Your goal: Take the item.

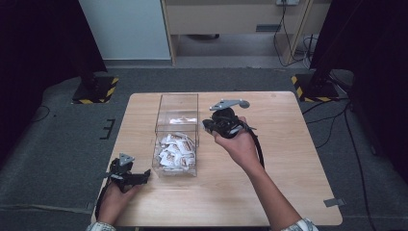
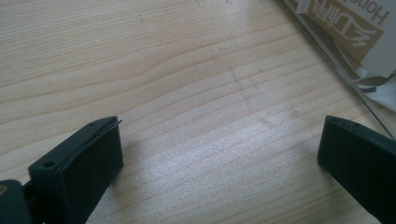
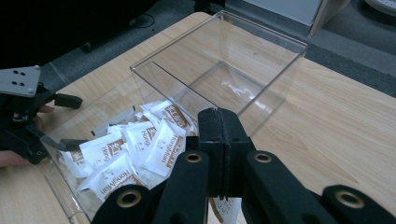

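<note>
A clear plastic box (image 1: pixel 176 132) was seen on the wooden table (image 1: pixel 288 159), divided into two compartments. The compartment nearer the person was filled with white sachets (image 1: pixel 175 150) bearing brown print; the farther compartment was seen to hold nothing but reflections.

The right gripper (image 1: pixel 208 126) was held in the right hand (image 1: pixel 239 142) just beside the box, on its right side, raised above the table, with the grey plate (image 1: pixel 229 103) on top. In the right gripper view its jaws were pressed flat together, and a white sachet corner (image 3: pixel 227 210) was glimpsed beneath them; whether it was pinched could not be told. The sachets (image 3: pixel 130 149) lay just beyond the jaw tips.

The left gripper (image 1: pixel 144 176) was held low by the left hand (image 1: pixel 114 198) near the box's front left corner. In the left gripper view its jaws were spread wide apart over bare wood (image 2: pixel 196 93), nothing between them, with the box wall (image 2: pixel 341 60) and a printed sachet (image 2: pixel 355 23) seen at the upper right.
</note>
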The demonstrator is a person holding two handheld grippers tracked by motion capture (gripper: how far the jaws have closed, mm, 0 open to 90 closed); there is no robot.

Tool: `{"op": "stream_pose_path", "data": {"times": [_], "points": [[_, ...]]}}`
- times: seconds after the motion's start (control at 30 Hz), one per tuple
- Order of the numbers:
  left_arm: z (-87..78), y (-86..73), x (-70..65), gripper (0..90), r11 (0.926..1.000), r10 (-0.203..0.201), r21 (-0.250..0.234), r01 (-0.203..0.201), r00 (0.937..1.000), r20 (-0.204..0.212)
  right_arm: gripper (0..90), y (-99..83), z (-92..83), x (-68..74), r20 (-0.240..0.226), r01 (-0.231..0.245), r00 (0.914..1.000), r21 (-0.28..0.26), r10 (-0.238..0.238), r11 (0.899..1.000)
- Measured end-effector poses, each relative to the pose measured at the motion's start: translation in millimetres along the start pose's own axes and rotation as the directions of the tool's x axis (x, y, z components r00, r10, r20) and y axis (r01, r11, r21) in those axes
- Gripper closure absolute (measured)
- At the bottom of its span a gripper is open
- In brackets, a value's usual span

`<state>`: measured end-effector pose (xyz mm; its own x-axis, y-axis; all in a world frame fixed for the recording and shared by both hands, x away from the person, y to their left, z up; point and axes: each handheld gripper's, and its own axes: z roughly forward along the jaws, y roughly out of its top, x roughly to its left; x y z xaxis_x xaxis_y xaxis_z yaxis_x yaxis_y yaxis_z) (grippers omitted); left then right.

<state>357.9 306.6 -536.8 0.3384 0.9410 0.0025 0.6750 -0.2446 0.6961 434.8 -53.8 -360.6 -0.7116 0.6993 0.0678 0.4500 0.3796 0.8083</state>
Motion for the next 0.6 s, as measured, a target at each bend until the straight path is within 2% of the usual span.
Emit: {"op": "stream_pose_path", "data": {"times": [0.6], "points": [[0.0,0.0,0.0,0.0,1.0,0.0,0.0,0.0,1.0,0.0,89.6,-11.1,-5.6,-16.3,0.025,-0.021,0.9995,0.0,0.021,1.0]]}}
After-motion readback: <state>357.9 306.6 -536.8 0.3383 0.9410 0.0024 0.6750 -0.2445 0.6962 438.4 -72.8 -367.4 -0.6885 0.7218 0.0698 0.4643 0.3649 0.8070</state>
